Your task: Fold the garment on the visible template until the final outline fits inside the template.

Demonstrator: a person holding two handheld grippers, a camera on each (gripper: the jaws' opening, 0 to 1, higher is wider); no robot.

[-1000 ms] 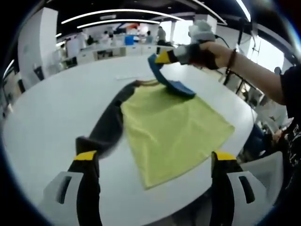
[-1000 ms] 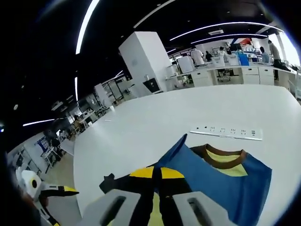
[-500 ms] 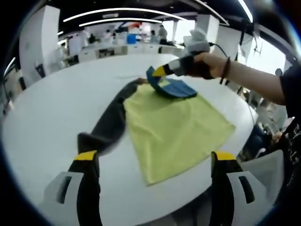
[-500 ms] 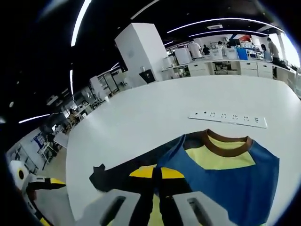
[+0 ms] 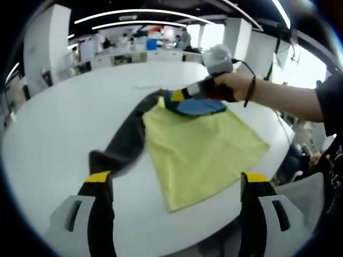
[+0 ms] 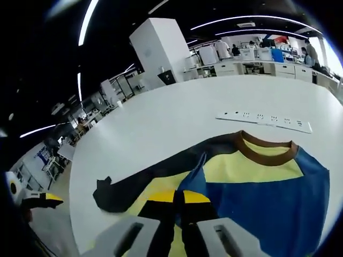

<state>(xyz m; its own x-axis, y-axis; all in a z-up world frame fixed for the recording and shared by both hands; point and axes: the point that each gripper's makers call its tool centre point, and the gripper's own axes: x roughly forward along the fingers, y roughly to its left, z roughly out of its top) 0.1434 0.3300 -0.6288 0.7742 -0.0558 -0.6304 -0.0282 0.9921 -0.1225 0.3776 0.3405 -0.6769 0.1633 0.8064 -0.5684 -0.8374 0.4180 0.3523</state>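
Lowered onto the yellow body [image 5: 206, 147], the blue sleeve [image 5: 199, 106] is pinched by the right gripper [image 6: 179, 196] and should be laid flat, while the left gripper [image 5: 174, 184] is held spread.

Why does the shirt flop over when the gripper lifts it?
The shirt is probably soft and light: its blue part drapes from the shut right gripper. The dark sleeve lies limp on the table, so it likely bends anywhere.

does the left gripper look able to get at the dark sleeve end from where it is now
Probably yes. The left gripper is open and empty, and the dark sleeve lies flat on the white table just ahead of its jaws, nothing on it. The right gripper is busy further off at the blue sleeve.
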